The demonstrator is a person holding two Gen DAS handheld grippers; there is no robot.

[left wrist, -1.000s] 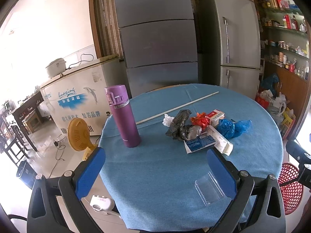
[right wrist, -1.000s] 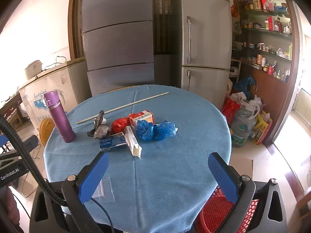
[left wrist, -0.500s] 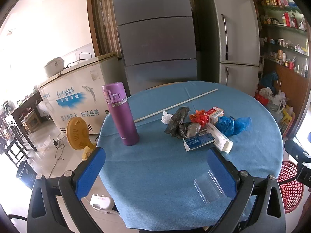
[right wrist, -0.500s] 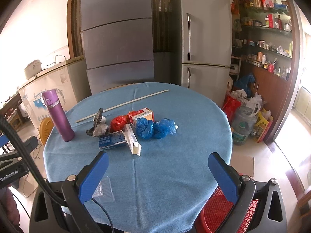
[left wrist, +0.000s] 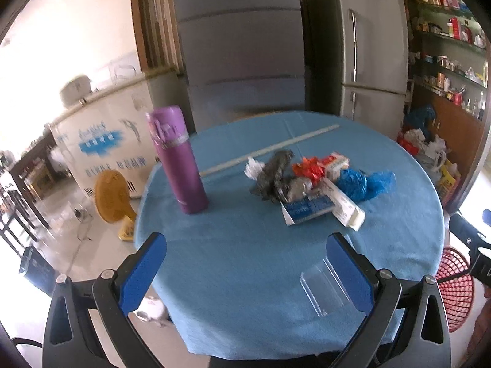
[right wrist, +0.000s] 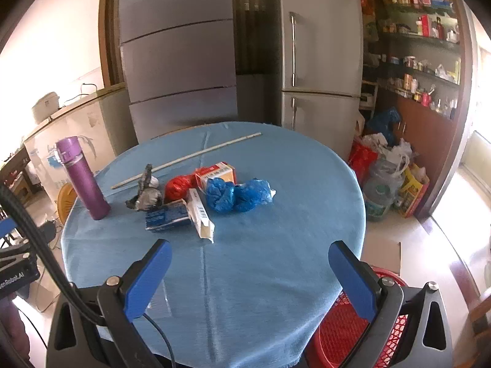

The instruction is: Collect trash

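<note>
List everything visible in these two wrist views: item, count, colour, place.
Table: 1, round, blue cloth.
Flask: 1, purple, upright, table's left.
Stick: 1, white, far side.
Crumpled bags: 2, blue, centre.
Red wrapper: 1, centre pile.
Grey wrapper: 1, pile's left.
Cartons: 3, orange-white, blue, white.
Clear tray: 1, near edge.
Basket: 1, red, floor, right.
Fridges: 2, grey, behind.
Left gripper: open, empty.
Right gripper: open, empty.
</note>
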